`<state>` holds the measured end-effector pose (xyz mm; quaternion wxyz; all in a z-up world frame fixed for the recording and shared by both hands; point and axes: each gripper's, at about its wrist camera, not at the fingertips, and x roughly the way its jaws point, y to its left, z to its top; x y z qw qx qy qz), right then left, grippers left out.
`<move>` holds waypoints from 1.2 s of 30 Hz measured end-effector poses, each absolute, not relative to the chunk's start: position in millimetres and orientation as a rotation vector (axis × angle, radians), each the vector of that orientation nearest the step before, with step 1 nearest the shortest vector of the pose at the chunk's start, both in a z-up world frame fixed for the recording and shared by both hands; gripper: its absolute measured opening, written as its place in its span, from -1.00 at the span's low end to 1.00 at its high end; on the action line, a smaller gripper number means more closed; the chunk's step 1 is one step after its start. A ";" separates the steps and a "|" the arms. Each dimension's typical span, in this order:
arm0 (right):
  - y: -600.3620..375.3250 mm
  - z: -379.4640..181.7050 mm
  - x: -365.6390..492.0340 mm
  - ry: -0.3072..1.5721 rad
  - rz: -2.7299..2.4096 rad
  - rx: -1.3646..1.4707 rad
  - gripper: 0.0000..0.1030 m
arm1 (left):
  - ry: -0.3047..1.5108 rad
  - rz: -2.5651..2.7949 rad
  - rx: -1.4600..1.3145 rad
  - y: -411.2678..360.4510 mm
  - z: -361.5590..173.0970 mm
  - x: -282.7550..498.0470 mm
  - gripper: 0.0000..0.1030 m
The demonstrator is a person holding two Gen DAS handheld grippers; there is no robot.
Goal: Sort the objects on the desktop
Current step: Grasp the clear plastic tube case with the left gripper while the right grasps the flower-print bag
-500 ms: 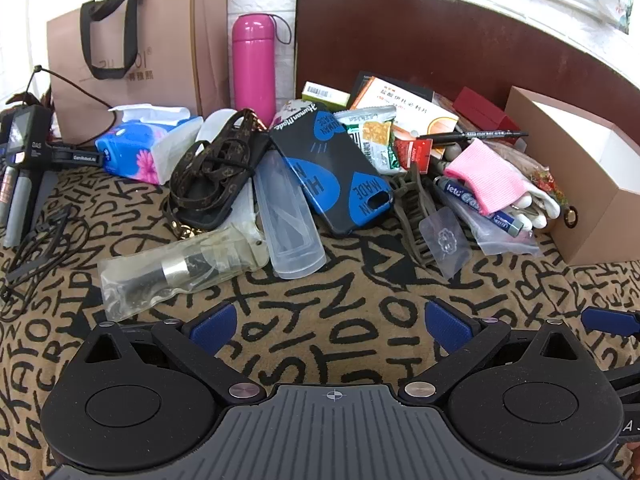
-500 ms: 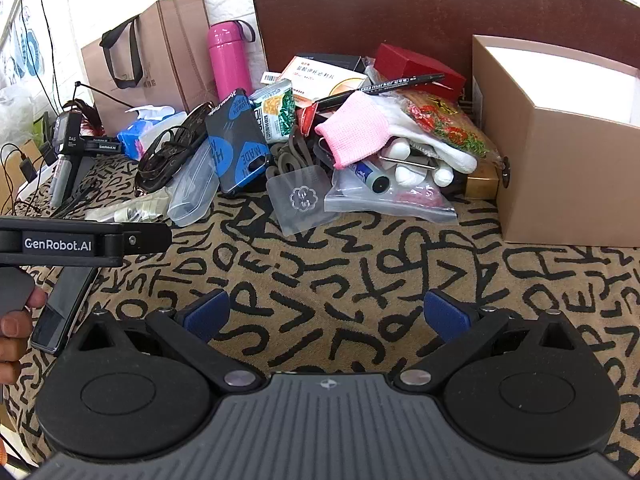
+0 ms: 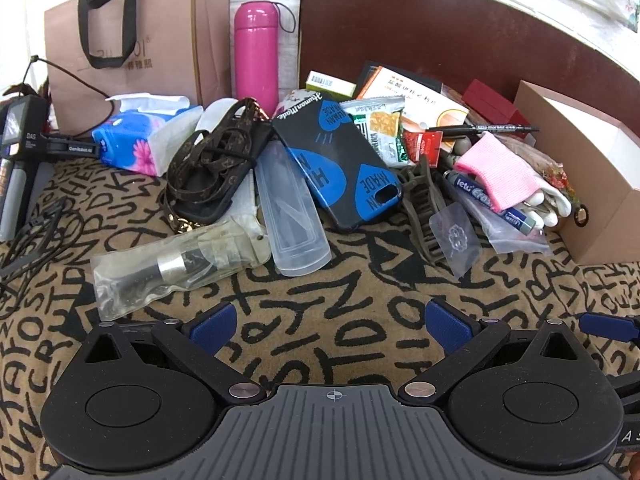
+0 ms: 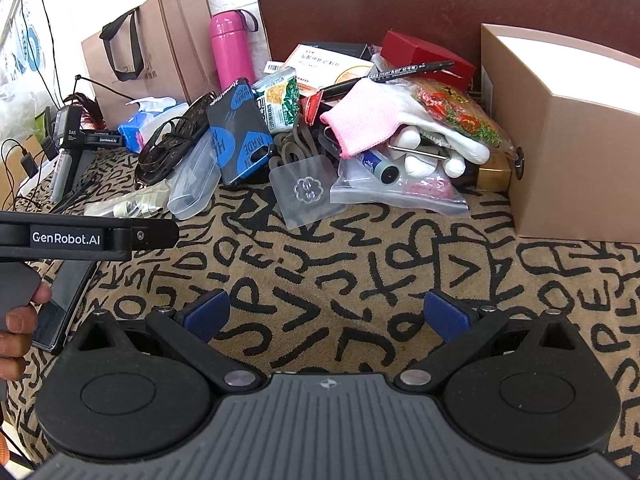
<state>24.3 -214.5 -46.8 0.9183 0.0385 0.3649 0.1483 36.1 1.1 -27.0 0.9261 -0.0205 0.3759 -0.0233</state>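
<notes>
phone case (image 3: 340,164) flat | clear case (image 3: 294,216) beside | marker (image 3: 480,129) atop pile

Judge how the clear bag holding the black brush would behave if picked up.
The clear bag looks thin and wrinkled, so it would likely sag and feel slippery. The brush inside seems rigid and may slide toward the lower end. It probably weighs little.

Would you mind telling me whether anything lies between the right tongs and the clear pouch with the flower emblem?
Nothing visible does: only bare patterned cloth separates the open right tongs from the clear pouch, which lies at the pile's near edge.
</notes>
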 end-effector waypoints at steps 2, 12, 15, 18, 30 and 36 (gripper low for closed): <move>-213.2 -48.6 26.3 0.754 0.315 0.080 0.99 | 0.771 -0.049 -0.059 4.2 -28.6 40.0 1.00; -199.0 -49.7 43.8 0.711 0.393 0.076 0.99 | 0.760 -0.044 -0.124 18.0 -30.9 76.4 0.84; -190.7 -52.4 52.4 0.703 0.405 0.055 0.93 | 0.765 -0.056 -0.126 18.7 -34.5 88.6 0.74; -185.6 -58.5 63.4 0.713 0.404 0.065 0.84 | 0.776 -0.059 -0.125 19.2 -39.1 99.6 0.72; -181.1 -69.7 104.1 0.666 0.335 0.088 0.80 | 0.806 -0.057 -0.160 28.5 -52.6 137.0 0.62; -181.8 -72.8 119.3 0.652 0.330 0.094 0.68 | 0.796 -0.033 -0.148 29.0 -57.9 145.0 0.42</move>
